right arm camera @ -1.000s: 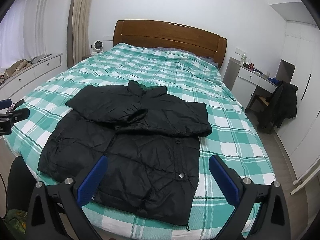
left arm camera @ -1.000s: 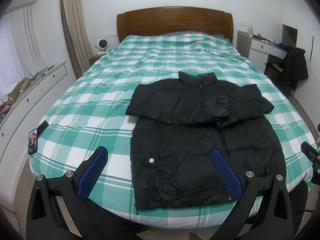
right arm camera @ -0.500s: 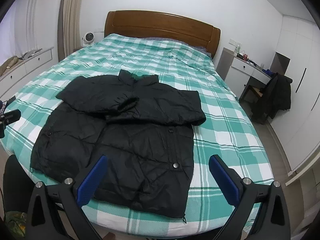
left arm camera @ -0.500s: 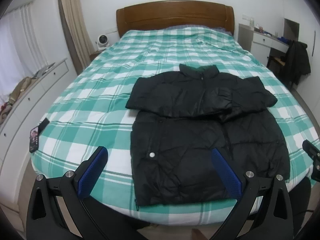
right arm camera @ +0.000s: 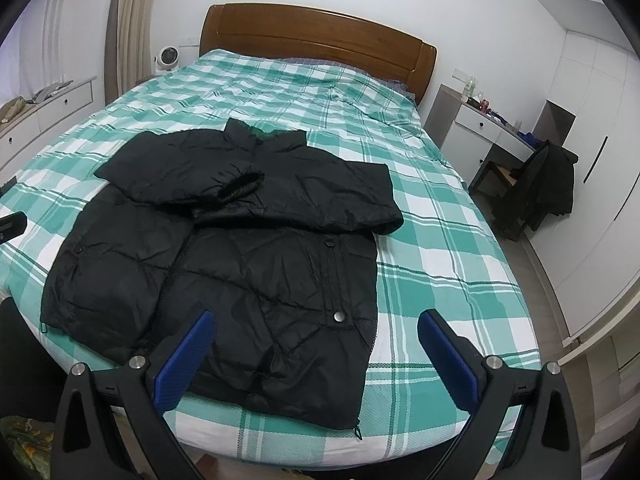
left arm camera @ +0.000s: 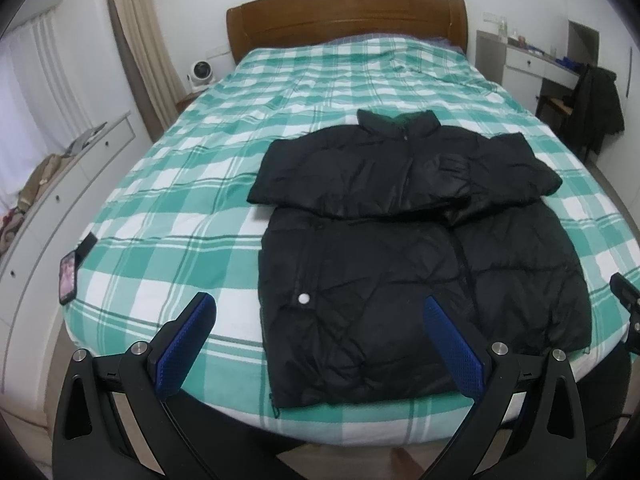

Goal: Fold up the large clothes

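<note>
A black puffer jacket (left arm camera: 400, 248) lies flat on the green-and-white checked bed (left arm camera: 168, 200), collar toward the headboard, both sleeves folded across its chest. It also shows in the right wrist view (right arm camera: 240, 248). My left gripper (left arm camera: 320, 344) is open and empty, above the bed's foot edge over the jacket's lower left hem. My right gripper (right arm camera: 316, 356) is open and empty, over the jacket's lower right hem. The right gripper's edge shows at the right of the left wrist view (left arm camera: 628, 300).
A phone (left arm camera: 68, 276) lies at the bed's left edge. White drawers (left arm camera: 48, 184) run along the left wall. A desk (right arm camera: 492, 132) and a chair with a dark coat (right arm camera: 548, 184) stand to the right. A wooden headboard (right arm camera: 316, 40) and small fan (right arm camera: 167, 58) are at the back.
Both grippers have risen and tilted down a little, so the bed and jacket sit lower and farther in view. Both stay open. The jacket has not moved.
</note>
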Motion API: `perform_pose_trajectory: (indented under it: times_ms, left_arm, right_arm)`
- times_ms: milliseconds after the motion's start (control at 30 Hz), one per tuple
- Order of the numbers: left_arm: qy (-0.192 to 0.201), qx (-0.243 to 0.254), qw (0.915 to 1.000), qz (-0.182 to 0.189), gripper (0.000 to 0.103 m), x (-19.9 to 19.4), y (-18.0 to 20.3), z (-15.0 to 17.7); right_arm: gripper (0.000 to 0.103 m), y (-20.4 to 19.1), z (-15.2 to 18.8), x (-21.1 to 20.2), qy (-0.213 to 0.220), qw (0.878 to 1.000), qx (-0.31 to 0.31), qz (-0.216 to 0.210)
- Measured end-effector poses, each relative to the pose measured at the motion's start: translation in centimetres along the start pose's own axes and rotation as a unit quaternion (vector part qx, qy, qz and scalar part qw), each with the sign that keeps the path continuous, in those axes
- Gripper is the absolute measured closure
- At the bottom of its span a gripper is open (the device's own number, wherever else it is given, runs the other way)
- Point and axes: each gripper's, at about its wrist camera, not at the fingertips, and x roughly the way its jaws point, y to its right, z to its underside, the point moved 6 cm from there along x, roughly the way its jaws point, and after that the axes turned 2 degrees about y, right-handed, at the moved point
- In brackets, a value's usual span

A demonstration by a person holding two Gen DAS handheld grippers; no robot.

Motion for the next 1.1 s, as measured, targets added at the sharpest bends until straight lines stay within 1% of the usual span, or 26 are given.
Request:
perform_pose_trajectory:
  times_ms: [167, 233, 333, 367, 467, 567, 633, 667, 700, 767, 833, 867, 933, 967, 1000, 1033, 1100]
  left_arm:
    - [-0.009, 0.007, 0.9999, 0.008, 0.0, 1.0, 0.4, 0.1]
    - [-0.014, 0.014, 0.9994, 0.028, 0.0, 1.6, 1.0, -0.1]
    - [-0.022, 0.036, 0.9962, 0.077, 0.0, 2.8, 2.7, -1.1]
    - [-0.021, 0.042, 0.9953, 0.085, 0.0, 3.0, 3.2, -1.5]
    - [-0.021, 0.076, 0.9896, 0.12, 0.0, 4.1, 6.0, -3.2]
    - [-0.024, 0.101, 0.9844, 0.142, 0.0, 5.5, 8.8, -5.3]
    - [-0.035, 0.117, 0.9791, 0.163, 0.0, 7.9, 11.5, -7.4]
    - [-0.041, 0.122, 0.9777, 0.166, 0.0, 8.8, 12.4, -8.0]
    - [-0.05, 0.129, 0.9758, 0.17, 0.0, 10.6, 13.9, -8.9]
    - [-0.068, 0.138, 0.9758, 0.155, 0.0, 14.5, 16.2, -10.2]
    - [-0.1, 0.133, 0.9753, 0.145, 0.001, 18.3, 17.7, -10.4]
    - [-0.119, 0.125, 0.9745, 0.144, 0.003, 20.0, 18.0, -10.2]
    - [-0.152, 0.103, 0.9714, 0.151, 0.044, 22.6, 17.9, -9.6]
    - [-0.156, 0.092, 0.9711, 0.156, 0.053, 23.0, 17.6, -9.4]
    - [-0.148, 0.076, 0.9733, 0.158, 0.068, 22.9, 16.7, -9.4]
    - [-0.141, 0.067, 0.9745, 0.162, 0.073, 22.4, 16.0, -9.5]
    - [-0.125, 0.043, 0.9748, 0.18, 0.074, 20.4, 13.6, -9.8]
  right_arm:
    - [0.0, 0.1, 0.5, 1.0, -0.011, 1.0, 0.0, -0.004]
    - [0.0, 0.1, 0.7, 1.3, -0.013, 1.0, 0.0, -0.009]
    - [0.0, 0.1, 0.8, 1.7, -0.014, 1.0, 0.001, -0.013]
    - [0.0, 0.2, 0.8, 1.8, -0.014, 1.0, 0.004, -0.015]
    - [0.0, 0.4, 1.2, 2.1, -0.015, 1.0, 0.014, -0.022]
    - [0.0, 0.7, 1.6, 2.3, -0.018, 0.999, 0.018, -0.023]
    - [0.0, 0.9, 1.9, 2.5, -0.019, 0.999, 0.018, -0.022]
    - [0.0, 1.0, 2.1, 2.5, -0.02, 0.999, 0.019, -0.022]
    - [0.0, 1.1, 2.3, 2.5, -0.02, 0.999, 0.02, -0.022]
    - [0.0, 1.3, 2.7, 2.4, -0.021, 0.999, 0.024, -0.025]
    - [0.0, 1.4, 3.1, 2.2, -0.023, 0.999, 0.025, -0.026]
    - [0.0, 1.5, 3.4, 2.1, -0.022, 0.999, 0.024, -0.026]
    - [0.0, 1.7, 4.1, 1.9, -0.024, 0.999, 0.024, -0.026]
    - [0.0, 1.8, 4.4, 2.0, -0.027, 0.999, 0.024, -0.026]
    - [0.0, 1.9, 4.8, 2.2, -0.033, 0.999, 0.026, -0.026]
    - [0.0, 1.9, 5.2, 2.5, -0.039, 0.999, 0.028, -0.026]
    - [0.0, 2.0, 5.7, 3.0, -0.05, 0.998, 0.029, -0.028]
